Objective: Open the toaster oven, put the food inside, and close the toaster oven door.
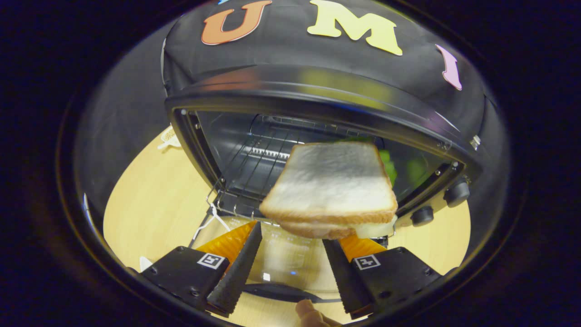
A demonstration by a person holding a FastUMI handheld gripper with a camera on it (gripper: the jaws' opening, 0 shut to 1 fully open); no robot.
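Observation:
The black toaster oven (317, 91) stands open on the wooden table (150, 204). Its glass door (281, 263) lies folded down under my fingers. A wire rack (245, 168) shows inside. A white-bread sandwich (331, 186), slightly blurred, is at the oven mouth over the rack's front edge, just ahead of my right fingertip. Green filling (388, 165) peeks out behind it. My gripper (292, 234) is open with its fingers wide apart, and neither finger presses on the sandwich.
Two round knobs (456, 193) sit on the oven's right side. A small white object (170, 138) lies on the table left of the oven, and a white tie (211, 218) hangs at the door's left hinge. A person's fingertip (311, 313) shows below the door handle.

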